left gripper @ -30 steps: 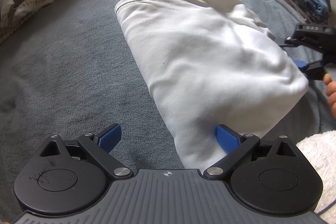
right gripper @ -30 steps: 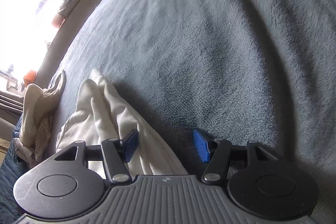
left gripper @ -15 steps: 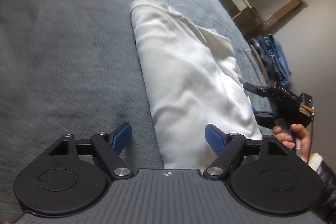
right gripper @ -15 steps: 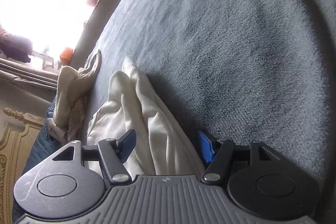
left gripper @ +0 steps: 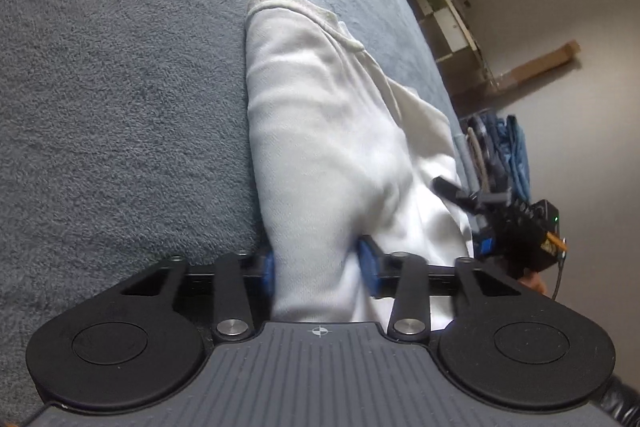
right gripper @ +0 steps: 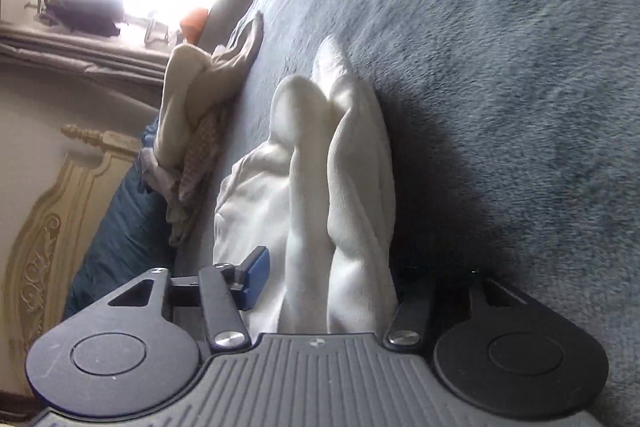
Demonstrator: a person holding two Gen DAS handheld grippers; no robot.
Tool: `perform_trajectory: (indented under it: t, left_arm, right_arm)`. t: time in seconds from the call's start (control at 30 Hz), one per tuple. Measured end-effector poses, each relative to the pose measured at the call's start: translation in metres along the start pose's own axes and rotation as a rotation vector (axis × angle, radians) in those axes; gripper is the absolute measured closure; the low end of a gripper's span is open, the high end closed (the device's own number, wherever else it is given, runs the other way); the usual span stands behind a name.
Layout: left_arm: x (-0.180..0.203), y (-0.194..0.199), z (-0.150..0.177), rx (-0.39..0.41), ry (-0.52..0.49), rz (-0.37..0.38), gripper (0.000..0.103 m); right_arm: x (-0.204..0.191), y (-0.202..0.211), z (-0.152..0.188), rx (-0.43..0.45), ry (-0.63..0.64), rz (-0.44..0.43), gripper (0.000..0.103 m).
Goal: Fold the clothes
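Between the left gripper's [left gripper: 318,267] blue fingers [left gripper: 369,261], which are closing and already pinch it, sits the near end of the folded white garment [left gripper: 320,131]. The right gripper's [right gripper: 320,279] fingers are closing around its other end; the right one is hidden behind the cloth. The garment lies near the grey bed's [left gripper: 120,87] edge. No writing is legible.

Soft, matt white knit garment [left gripper: 320,147] lies on a fuzzy grey fleece blanket [left gripper: 120,107]; the fingers [left gripper: 370,265] carry ribbed blue plastic pads.
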State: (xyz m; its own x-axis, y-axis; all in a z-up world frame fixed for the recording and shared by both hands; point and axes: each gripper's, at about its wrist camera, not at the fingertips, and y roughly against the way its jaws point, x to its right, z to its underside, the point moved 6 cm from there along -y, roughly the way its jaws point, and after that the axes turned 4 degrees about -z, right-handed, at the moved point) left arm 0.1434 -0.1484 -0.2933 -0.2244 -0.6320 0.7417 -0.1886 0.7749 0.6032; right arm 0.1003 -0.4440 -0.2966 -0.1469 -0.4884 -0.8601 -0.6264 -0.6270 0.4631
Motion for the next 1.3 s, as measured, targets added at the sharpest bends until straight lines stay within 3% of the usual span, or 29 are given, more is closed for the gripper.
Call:
perform_trajectory:
  t: [0.07,0.27,0.37,0.57,0.7,0.77,0.9,0.97,1.07,1.2,1.3]
  left_arm:
    - [-0.001,0.005,0.0,0.015,0.022,0.006,0.082]
    - [-0.003,0.043,-0.01,0.093,0.041,0.02,0.086]
    - [-0.017,0.08,-0.021,0.144,0.049,0.0,0.086]
    - [-0.078,0.154,-0.031,0.211,0.101,-0.13,0.085]
    - [-0.115,0.162,-0.024,0.189,0.189,-0.151,0.072]
    - [-0.119,0.164,-0.017,0.201,0.201,-0.139,0.068]
    - [-0.119,0.178,-0.006,0.23,0.178,-0.09,0.053]
    - [-0.121,0.187,0.002,0.225,0.168,-0.061,0.048]
    - [-0.124,0.194,0.022,0.182,0.161,-0.043,0.045]
    - [-0.125,0.193,0.054,0.099,0.165,-0.039,0.043]
    - [-0.121,0.184,0.07,0.101,0.166,-0.069,0.043]
  right_arm:
    - [-0.007,-0.001,0.006,-0.013,0.02,0.015,0.066]
    - [-0.038,-0.02,0.015,0.0,0.013,-0.02,0.07]
    - [-0.063,-0.05,0.025,-0.043,0.016,-0.066,0.07]
    - [-0.11,-0.139,0.057,-0.161,0.035,-0.151,0.07]
    - [-0.107,-0.176,0.069,-0.186,-0.003,-0.094,0.055]
    - [-0.103,-0.17,0.07,-0.174,-0.027,-0.095,0.055]
    - [-0.095,-0.116,0.064,-0.071,-0.031,-0.049,0.042]
    - [-0.091,-0.081,0.066,-0.012,-0.03,-0.037,0.037]
    - [-0.08,-0.047,0.082,0.005,-0.037,0.0,0.031]
    - [-0.07,-0.04,0.103,-0.012,-0.043,0.025,0.029]
    - [-0.068,-0.055,0.115,-0.037,-0.064,-0.001,0.028]
